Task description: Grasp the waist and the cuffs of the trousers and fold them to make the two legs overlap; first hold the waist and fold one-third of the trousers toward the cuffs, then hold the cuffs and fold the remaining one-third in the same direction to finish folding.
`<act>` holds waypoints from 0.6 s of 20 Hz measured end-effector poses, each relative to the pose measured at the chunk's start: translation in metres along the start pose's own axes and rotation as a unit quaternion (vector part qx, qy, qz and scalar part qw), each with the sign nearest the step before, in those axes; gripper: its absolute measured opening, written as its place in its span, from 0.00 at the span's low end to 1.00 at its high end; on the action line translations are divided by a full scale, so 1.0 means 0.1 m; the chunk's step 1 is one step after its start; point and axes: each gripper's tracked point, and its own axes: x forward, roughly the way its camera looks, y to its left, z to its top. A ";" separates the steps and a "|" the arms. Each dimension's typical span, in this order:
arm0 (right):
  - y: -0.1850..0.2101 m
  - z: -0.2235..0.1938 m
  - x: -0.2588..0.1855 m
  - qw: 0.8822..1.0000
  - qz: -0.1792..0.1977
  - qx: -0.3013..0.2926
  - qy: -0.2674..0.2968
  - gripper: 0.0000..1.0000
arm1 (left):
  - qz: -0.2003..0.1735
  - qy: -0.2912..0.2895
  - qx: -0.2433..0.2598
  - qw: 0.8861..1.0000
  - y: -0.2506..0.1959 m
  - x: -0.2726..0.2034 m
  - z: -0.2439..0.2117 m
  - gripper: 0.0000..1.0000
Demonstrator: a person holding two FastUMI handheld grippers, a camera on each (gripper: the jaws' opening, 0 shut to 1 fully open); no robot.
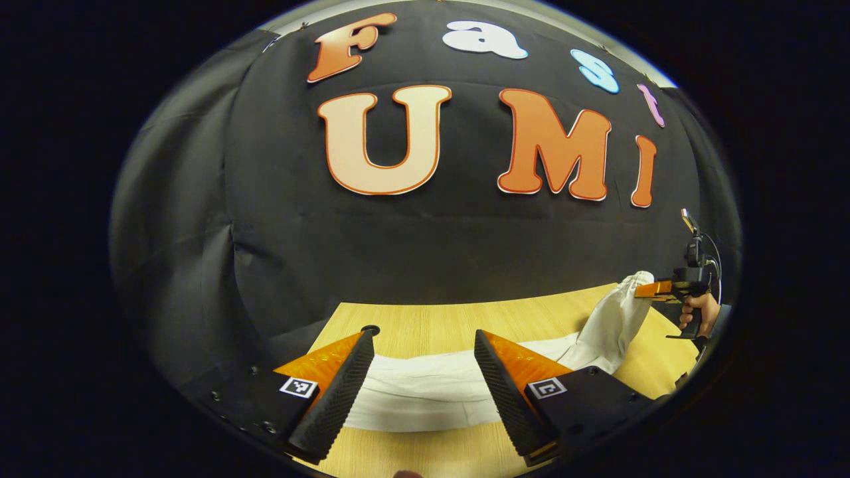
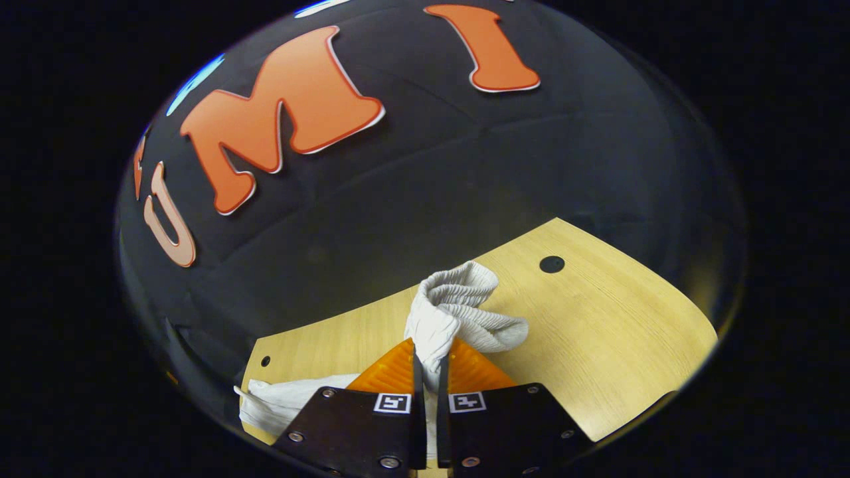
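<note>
White trousers lie along a light wooden table. In the left gripper view my left gripper is open just above the flat legs, which lie between its fingers and touch neither. Far right there, my right gripper, held by a hand, lifts the waist end off the table. In the right gripper view my right gripper is shut on the trousers' ribbed elastic waist, which bunches up above the fingertips. The rest of the trousers trails down to the left.
The table has round holes, one to the right of the waist, another near its far left corner. The black cloth wall stands close behind the table's far edge.
</note>
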 end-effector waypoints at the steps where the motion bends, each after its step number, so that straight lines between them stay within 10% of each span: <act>1: 0.00 -0.03 0.03 1.000 0.007 -0.016 0.001 0.06 | 0.002 0.003 -0.004 1.000 0.06 -0.01 -0.03 1.00; 12: 0.01 0.05 -0.01 0.965 0.083 -0.248 0.036 0.06 | 0.036 0.010 -0.039 0.999 0.87 -0.22 -0.23 0.99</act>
